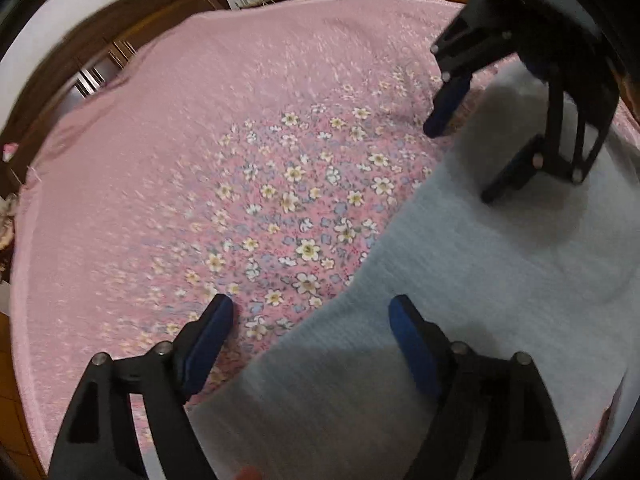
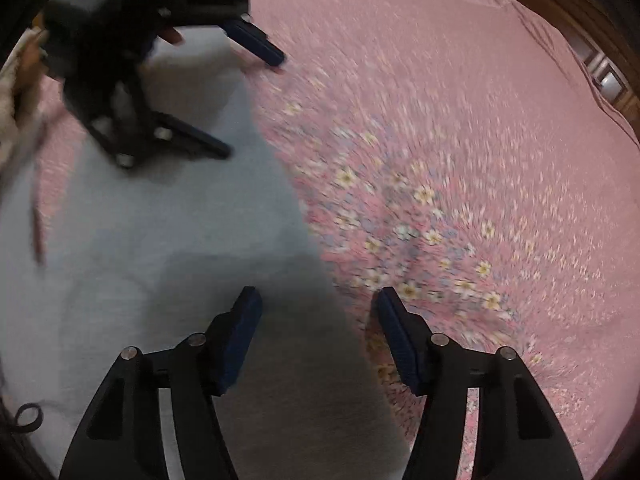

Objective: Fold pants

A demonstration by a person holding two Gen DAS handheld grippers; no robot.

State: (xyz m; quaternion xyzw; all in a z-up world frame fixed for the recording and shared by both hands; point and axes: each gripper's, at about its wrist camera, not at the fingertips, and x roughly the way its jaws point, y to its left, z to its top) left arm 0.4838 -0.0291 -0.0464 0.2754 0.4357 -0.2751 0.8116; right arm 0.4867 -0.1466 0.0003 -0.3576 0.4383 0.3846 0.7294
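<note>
The light grey pants (image 1: 472, 280) lie flat on a pink floral bedspread (image 1: 200, 140). In the left wrist view my left gripper (image 1: 312, 308) is open and empty, straddling the pants' left edge. The right gripper (image 1: 460, 160) shows at the upper right over the pants, open. In the right wrist view the pants (image 2: 160, 240) fill the left half, and my right gripper (image 2: 316, 298) is open and empty over their right edge. The left gripper (image 2: 256, 104) shows at the upper left, open, above the pants. Both views are motion-blurred.
The bedspread (image 2: 460, 140) covers the whole bed. A dark wooden headboard or cabinet (image 1: 132, 28) stands beyond the bed's far edge. A dark cord loop (image 2: 30, 418) lies on the pants near the lower left.
</note>
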